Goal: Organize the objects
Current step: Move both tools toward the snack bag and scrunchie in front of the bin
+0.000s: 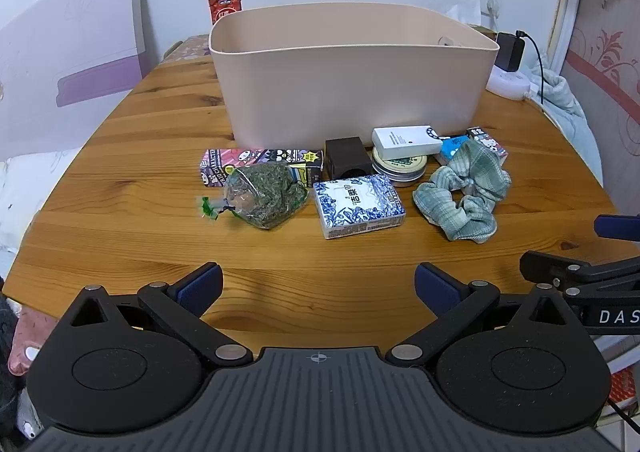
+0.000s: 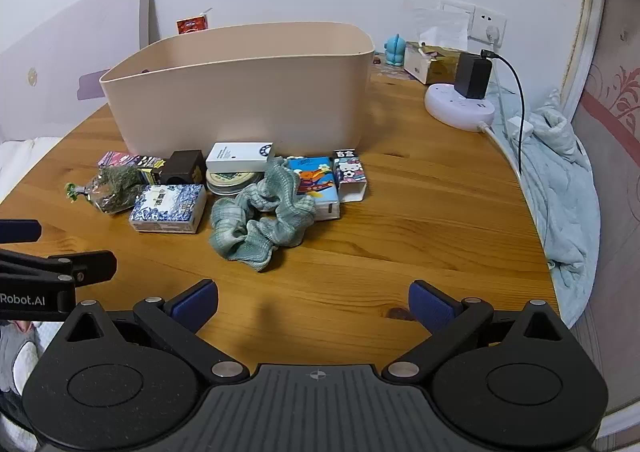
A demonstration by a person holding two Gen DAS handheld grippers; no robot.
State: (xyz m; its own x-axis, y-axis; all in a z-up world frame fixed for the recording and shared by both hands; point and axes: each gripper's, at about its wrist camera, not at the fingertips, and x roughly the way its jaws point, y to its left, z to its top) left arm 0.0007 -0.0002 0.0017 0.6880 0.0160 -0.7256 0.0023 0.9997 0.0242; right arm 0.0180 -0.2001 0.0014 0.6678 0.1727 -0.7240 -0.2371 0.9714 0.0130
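A beige plastic bin (image 1: 352, 92) (image 2: 240, 100) stands on the wooden table (image 1: 120, 212). In front of it lie small items: a bag of dried herbs (image 1: 262, 194) (image 2: 114, 188), a blue-and-white box (image 1: 358, 204) (image 2: 168, 208), a green scrunchie (image 1: 464, 192) (image 2: 260, 212), a black block (image 1: 346, 162), a round tin (image 1: 400, 168), a white box (image 1: 406, 140) (image 2: 238, 157), a cartoon carton (image 1: 256, 164), a tissue pack (image 2: 316, 182) and a Hello Kitty box (image 2: 350, 174). My left gripper (image 1: 318, 288) and right gripper (image 2: 314, 304) are open and empty, above the near table edge.
A white power strip with a black charger (image 2: 464, 100) sits at the back right, near a tissue box (image 2: 430, 62) and a blue figurine (image 2: 394, 50). A red carton (image 1: 225, 8) stands behind the bin. A blue blanket (image 2: 560, 180) hangs off the right edge.
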